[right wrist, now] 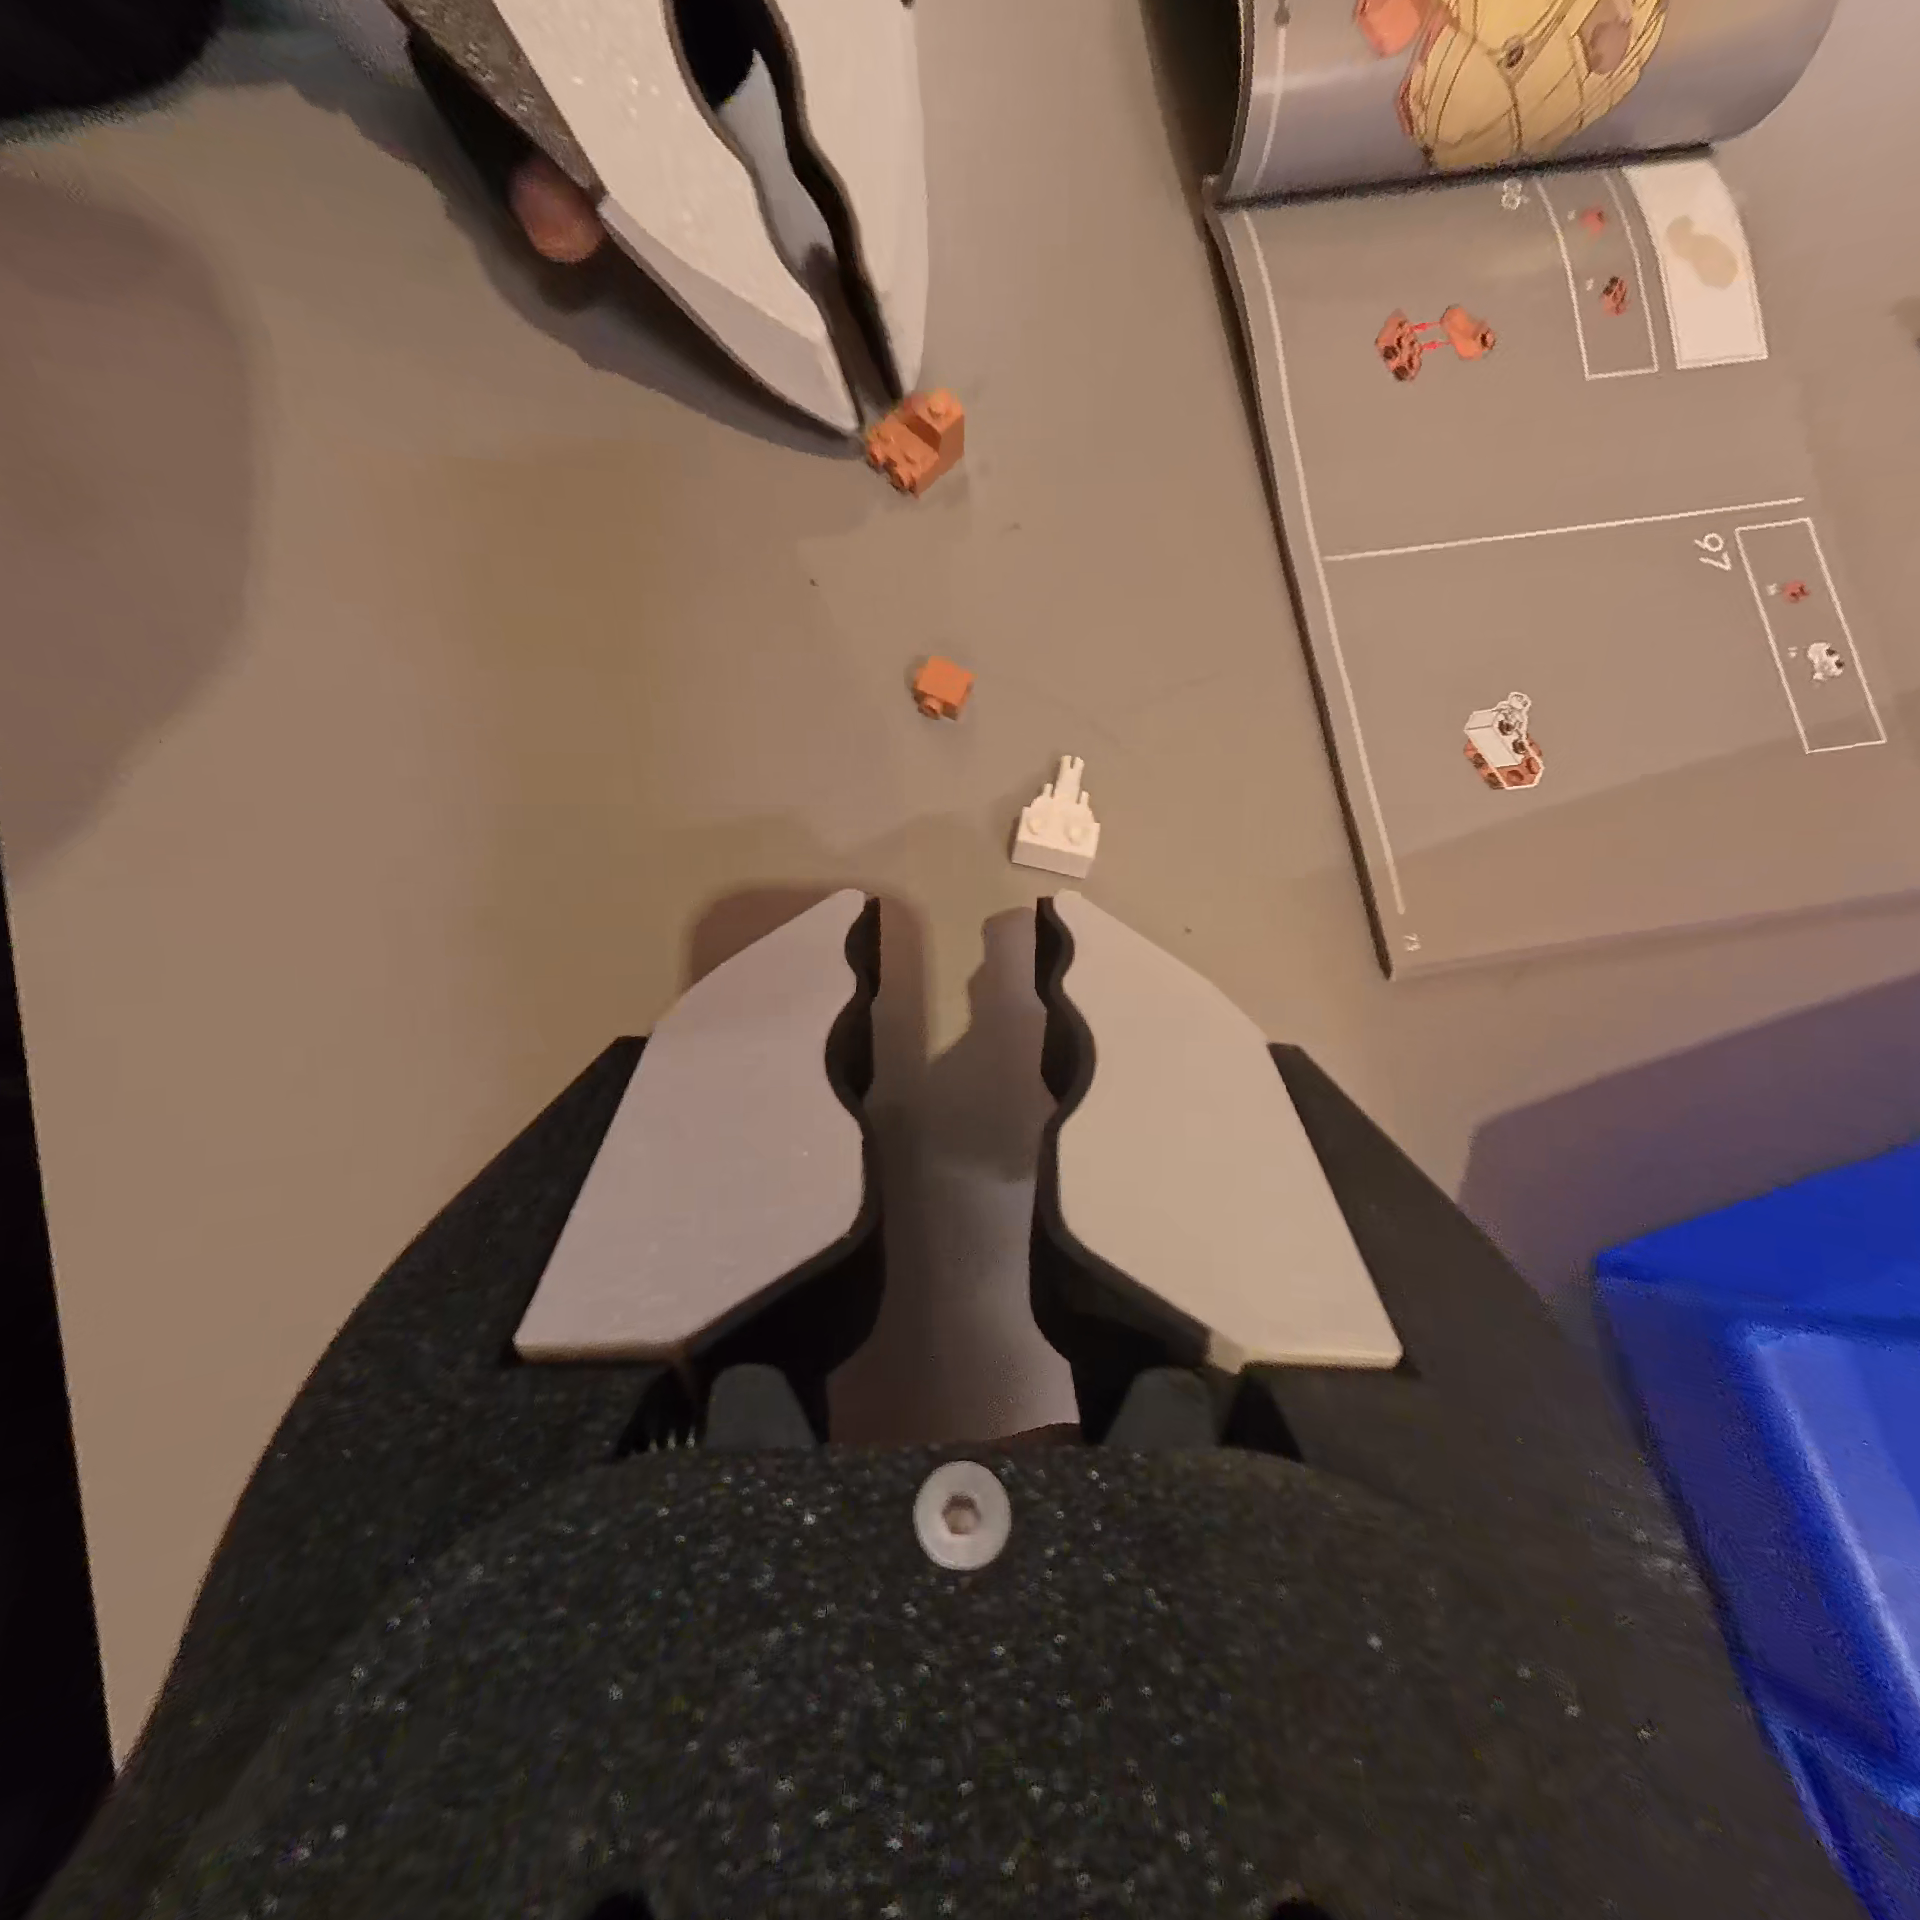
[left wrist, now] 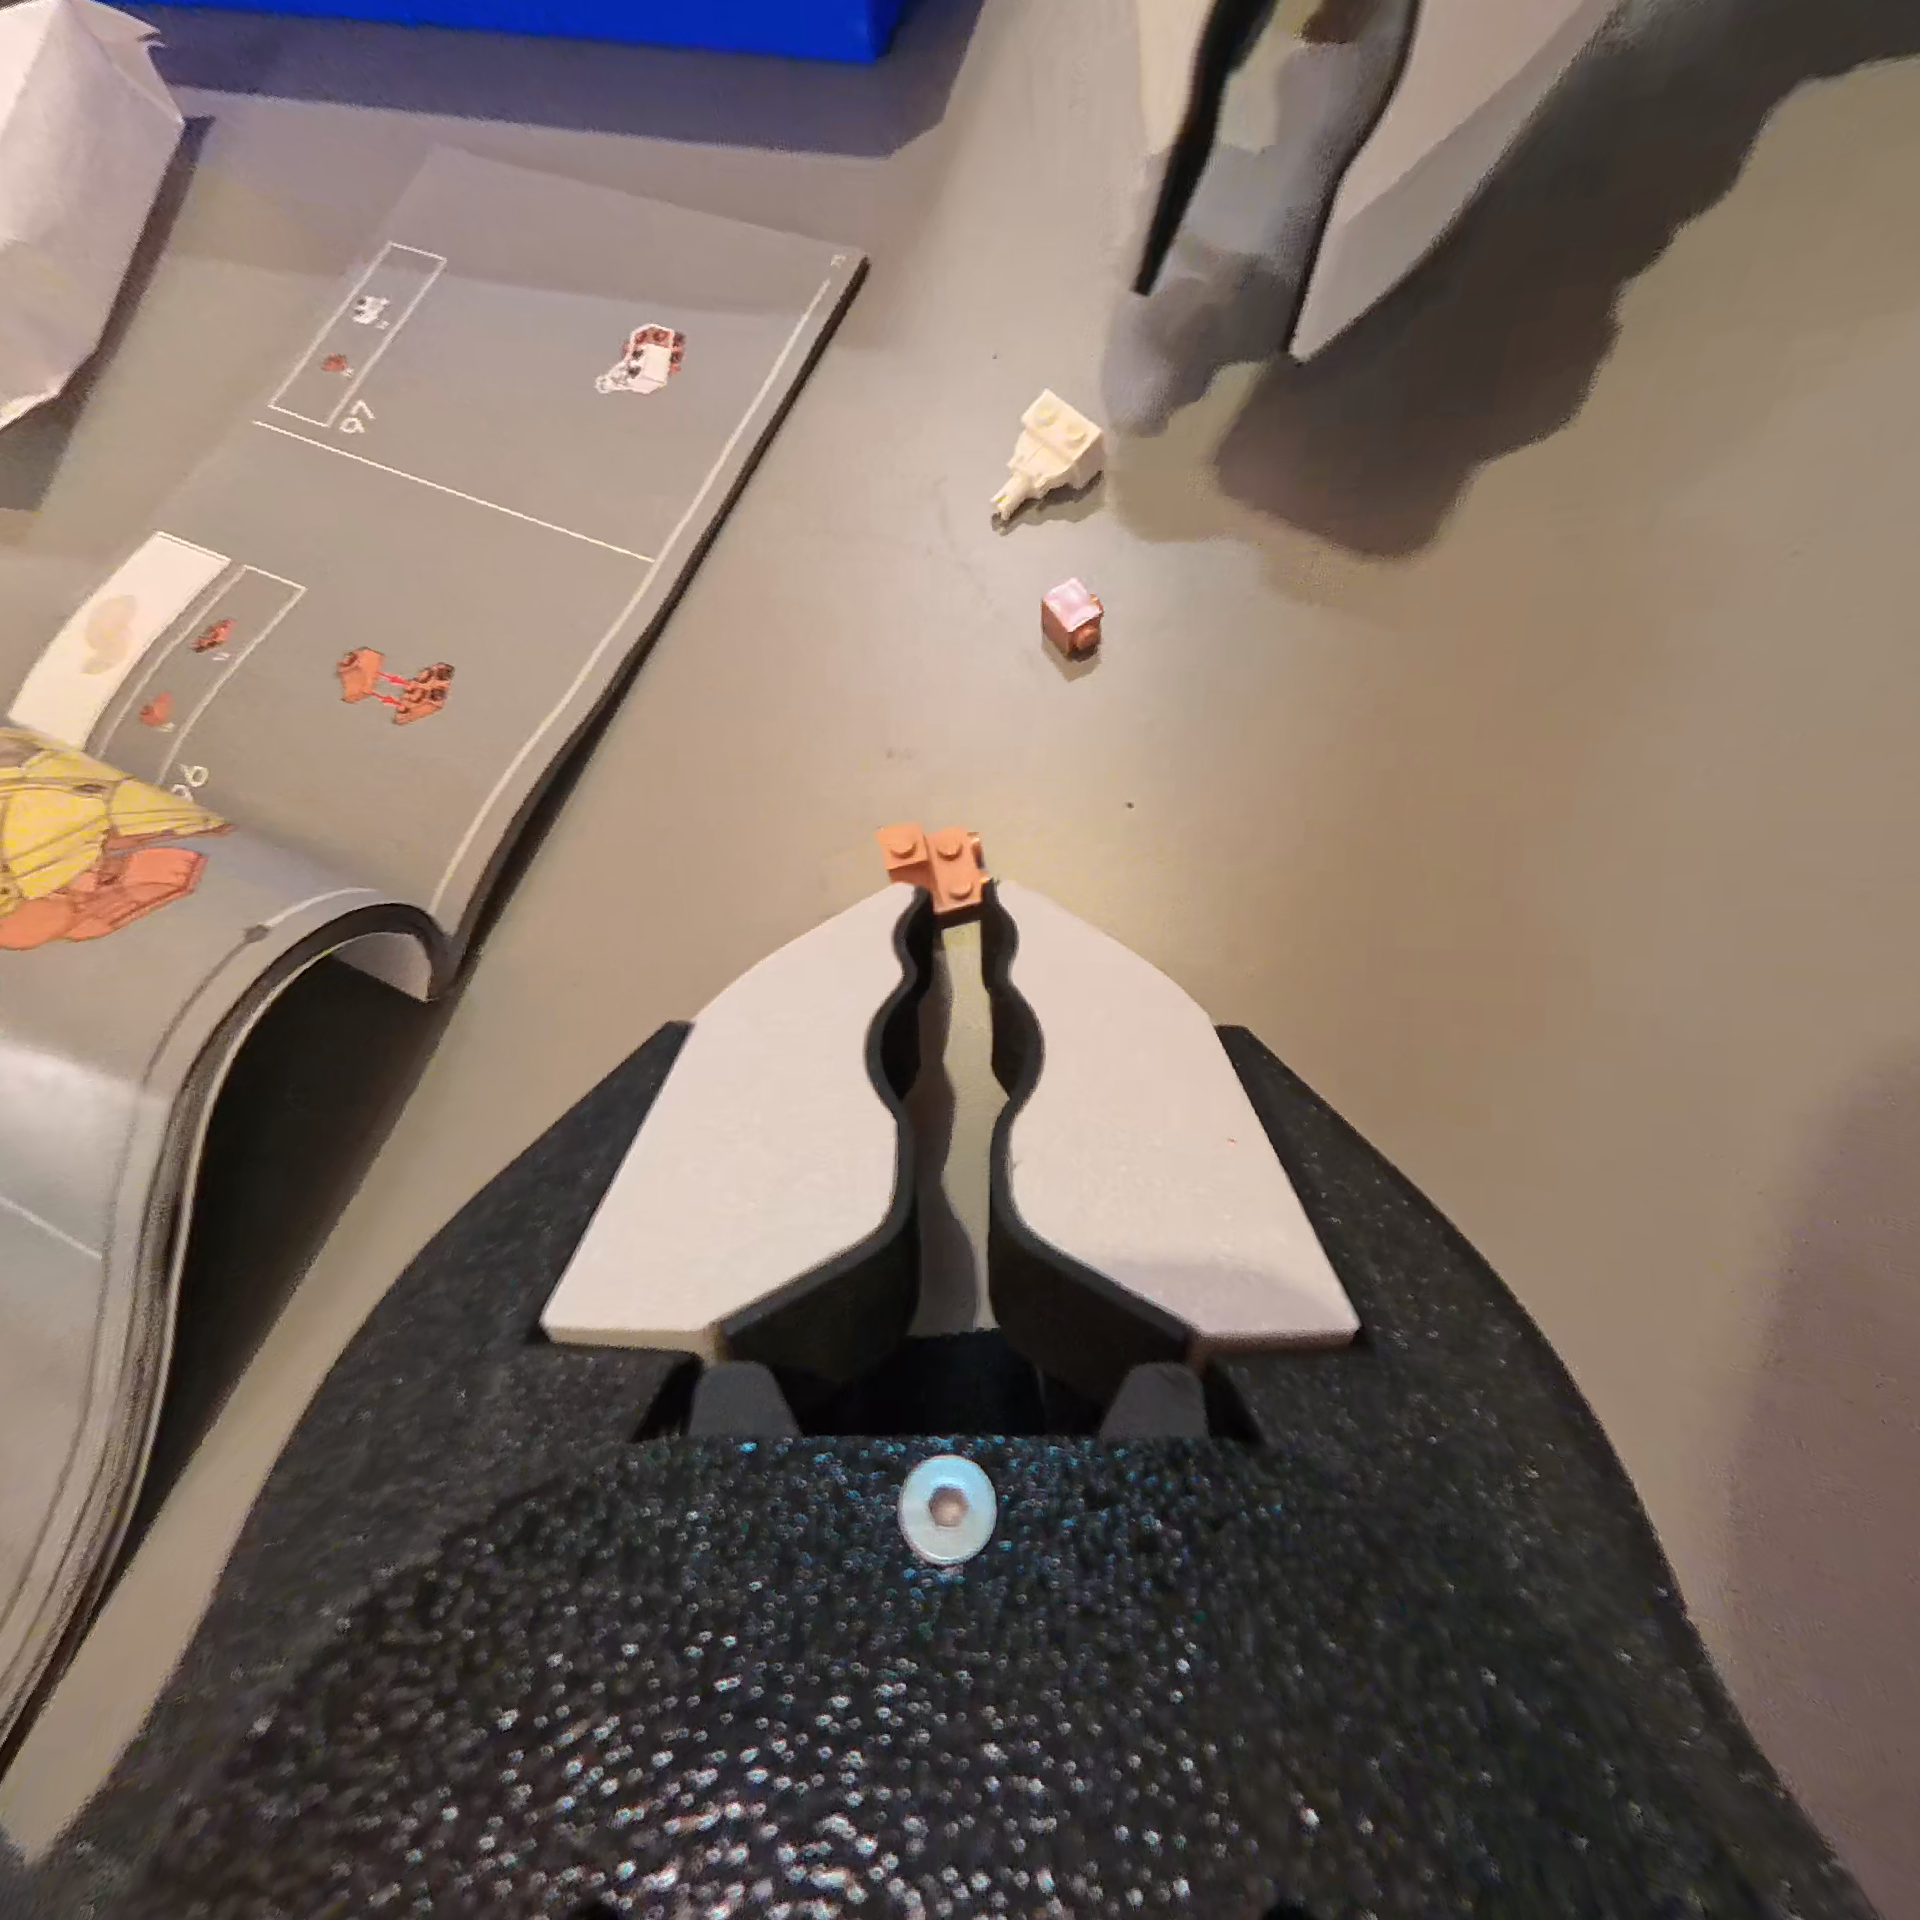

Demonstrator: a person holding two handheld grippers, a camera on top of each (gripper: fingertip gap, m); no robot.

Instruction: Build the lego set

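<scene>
My left gripper (left wrist: 954, 896) is shut on a small orange brick assembly (left wrist: 940, 868), and the pads pinch its near end at the very tips, low over the grey table (left wrist: 1351, 935). The right wrist view shows the same grasp at the top, the orange assembly (right wrist: 916, 447) at the left gripper's tips (right wrist: 873, 416). My right gripper (right wrist: 956, 909) is open and empty just above the table. A white brick piece (right wrist: 1058, 826) lies just ahead of its right fingertip. A small orange brick (right wrist: 943, 688) lies farther ahead. Both also show in the left wrist view, the white piece (left wrist: 1049, 452) and the orange brick (left wrist: 1072, 618).
An open instruction booklet (left wrist: 468, 520) lies to the left of my left gripper and shows at the right of the right wrist view (right wrist: 1558, 623). A blue box (right wrist: 1787, 1455) stands at my right gripper's right. A white paper bag (left wrist: 73, 208) sits at the far left. One gripper's finger ends stand about 12 cm off the other's.
</scene>
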